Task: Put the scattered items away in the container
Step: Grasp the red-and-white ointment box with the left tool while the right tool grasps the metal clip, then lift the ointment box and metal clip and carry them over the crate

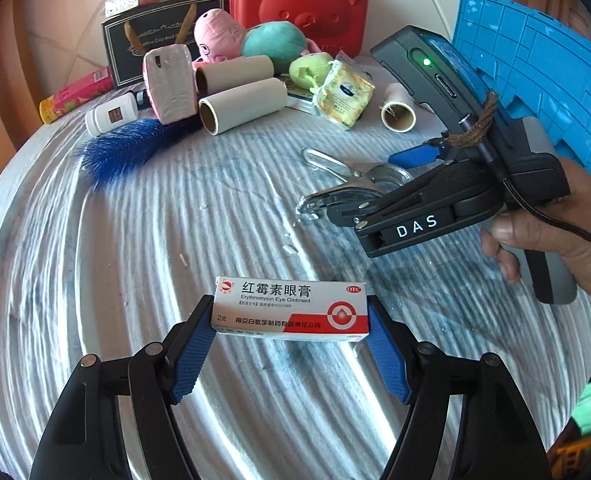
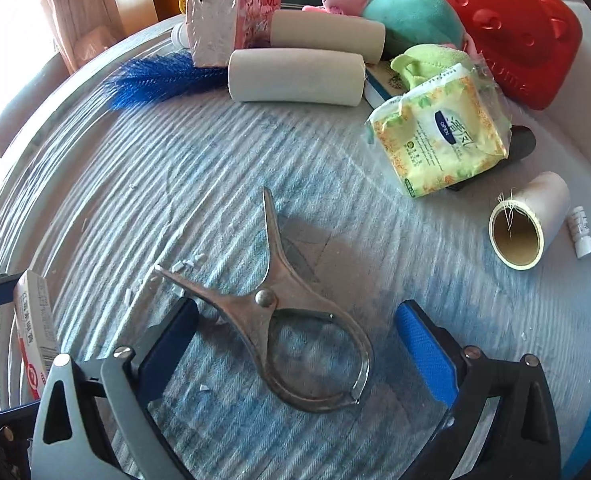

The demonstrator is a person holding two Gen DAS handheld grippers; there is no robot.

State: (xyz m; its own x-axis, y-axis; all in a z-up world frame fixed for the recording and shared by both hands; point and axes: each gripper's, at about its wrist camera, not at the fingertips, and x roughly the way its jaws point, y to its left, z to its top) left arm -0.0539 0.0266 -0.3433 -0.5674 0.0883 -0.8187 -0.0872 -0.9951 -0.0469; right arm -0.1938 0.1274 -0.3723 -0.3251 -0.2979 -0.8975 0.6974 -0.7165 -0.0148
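Note:
A white and red eye ointment box (image 1: pixel 291 310) hangs just above the striped cloth, with my left gripper (image 1: pixel 290 320) shut on its two ends. The same box (image 2: pixel 35 332) shows at the left edge of the right wrist view. A metal spring clamp (image 2: pixel 287 320) lies flat on the cloth between the fingers of my right gripper (image 2: pixel 295 316), which is open; its blue pads (image 2: pixel 423 344) stand clear of the metal. From the left wrist view, a hand holds the right gripper (image 1: pixel 359 188) over the clamp (image 1: pixel 347 184). A blue plastic crate (image 1: pixel 535 60) stands at the right.
Along the back lie two paper rolls (image 2: pixel 295 76), a blue brush (image 2: pixel 155 76), a wrapped pink pack (image 2: pixel 223 16), plush toys (image 2: pixel 411 16), a red case (image 2: pixel 507 32) and a yellow tissue pack (image 2: pixel 439 136). A short roll (image 2: pixel 531 224) and a small white vial (image 2: pixel 581 232) sit at the right.

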